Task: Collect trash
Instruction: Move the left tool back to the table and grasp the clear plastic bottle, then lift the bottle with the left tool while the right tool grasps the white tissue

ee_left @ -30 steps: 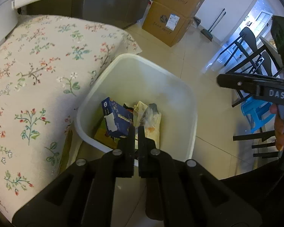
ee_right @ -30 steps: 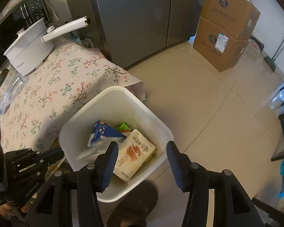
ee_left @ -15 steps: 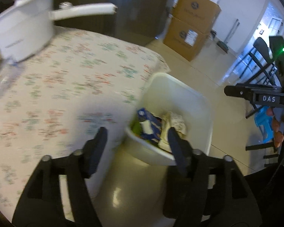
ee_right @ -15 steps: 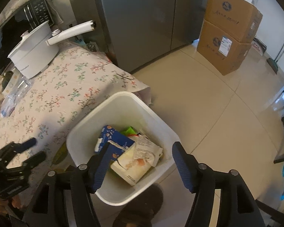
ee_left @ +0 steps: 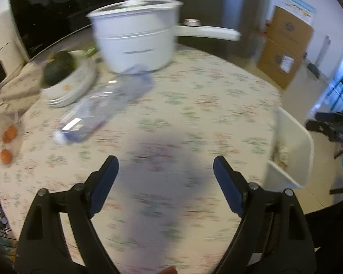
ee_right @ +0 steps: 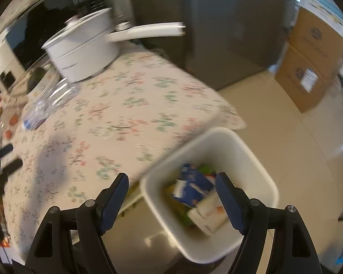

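A flowery desk (ee_left: pixel 217 105) holds a white pot (ee_left: pixel 135 38) and a plastic bottle (ee_left: pixel 98 114). Both the left gripper (ee_left: pixel 163 169) and right gripper (ee_right: pixel 171 185) have fingers opening wide, holding nothing, near the bin (ee_right: pixel 247 150).

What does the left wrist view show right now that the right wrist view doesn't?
Left wrist only: the stacked plates with a dark green item on top, seen clearly, and the left tool, its jaws opening over bare tablecloth with nothing between them.

Right wrist only: the inside of the bin, with a blue carton and other wrappers, and the right tool, its jaws opening and empty.

Both: the white pot, the clear plastic bottle lying on the floral tablecloth, and the cardboard boxes.
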### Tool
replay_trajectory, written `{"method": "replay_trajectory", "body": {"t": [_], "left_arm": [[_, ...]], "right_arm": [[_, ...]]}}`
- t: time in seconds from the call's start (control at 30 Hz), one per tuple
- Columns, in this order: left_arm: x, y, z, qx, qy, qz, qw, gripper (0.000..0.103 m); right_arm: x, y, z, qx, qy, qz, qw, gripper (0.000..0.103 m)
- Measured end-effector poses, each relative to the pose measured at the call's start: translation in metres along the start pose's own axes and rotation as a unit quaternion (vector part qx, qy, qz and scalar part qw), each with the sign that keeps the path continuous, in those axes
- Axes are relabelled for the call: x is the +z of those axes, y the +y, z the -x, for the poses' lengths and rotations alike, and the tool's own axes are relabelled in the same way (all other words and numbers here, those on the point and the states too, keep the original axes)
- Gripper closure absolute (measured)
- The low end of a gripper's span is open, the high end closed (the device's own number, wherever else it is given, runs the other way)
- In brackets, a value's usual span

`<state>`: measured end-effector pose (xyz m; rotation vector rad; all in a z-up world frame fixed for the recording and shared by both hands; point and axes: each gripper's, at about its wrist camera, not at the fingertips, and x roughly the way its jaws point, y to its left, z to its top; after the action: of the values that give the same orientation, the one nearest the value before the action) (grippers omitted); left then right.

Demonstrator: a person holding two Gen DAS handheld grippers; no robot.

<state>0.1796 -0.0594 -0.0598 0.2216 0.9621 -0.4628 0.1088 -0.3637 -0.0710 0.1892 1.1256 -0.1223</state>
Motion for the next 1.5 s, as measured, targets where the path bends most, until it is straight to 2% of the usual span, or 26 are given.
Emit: {"method": "replay_trajectory", "body": {"t": [0.13,0.27,0.43,0.63,0.77,0.9,1.0,1.2,1.33,1.5], "left_arm": [[0.023,0.047,-0.023,0.033,0.01,-0.01,0.9994,0.018],[0.049,0.069,-0.051,0.045,0.016,-0.047,0.9977,0.018],[0.084,0.08,-0.098,0.024,0.042,-0.11,0.9927,0.018],[0.102,0.077,-0.137,-0.008,0.08,-0.133,0.9879,0.018],[0.102,0.071,-0.149,0.001,0.096,-0.127,0.9873,0.024],[0.093,0.071,-0.142,0.005,0.11,-0.085,0.9903,0.032],[0.076,0.07,-0.13,0.009,0.129,-0.054,0.9902,0.033],[0.018,0.07,-0.089,0.018,0.14,0.026,0.9897,0.034],[-0.027,0.084,-0.057,0.028,0.151,0.119,0.9809,0.034],[-0.079,0.103,-0.016,0.046,0.148,0.181,0.9713,0.033]], "right_arm": [[0.011,0.033,-0.01,0.01,0.004,0.027,1.0,0.022],[0.024,0.052,-0.017,0.026,0.005,0.034,0.999,0.022],[0.032,0.061,-0.027,0.019,0.01,0.055,0.998,0.021],[0.037,0.051,-0.033,0.012,0.015,0.048,0.999,0.021],[0.038,0.048,-0.033,0.02,0.017,0.042,0.999,0.021],[0.038,0.048,-0.033,0.021,0.018,0.038,0.999,0.021],[0.038,0.047,-0.03,0.03,0.015,0.024,0.999,0.021],[0.033,0.056,-0.027,0.045,0.016,0.025,0.999,0.021],[0.026,0.067,-0.029,0.049,0.022,0.034,0.998,0.021],[0.02,0.089,-0.028,0.057,0.026,0.052,0.997,0.021]]}}
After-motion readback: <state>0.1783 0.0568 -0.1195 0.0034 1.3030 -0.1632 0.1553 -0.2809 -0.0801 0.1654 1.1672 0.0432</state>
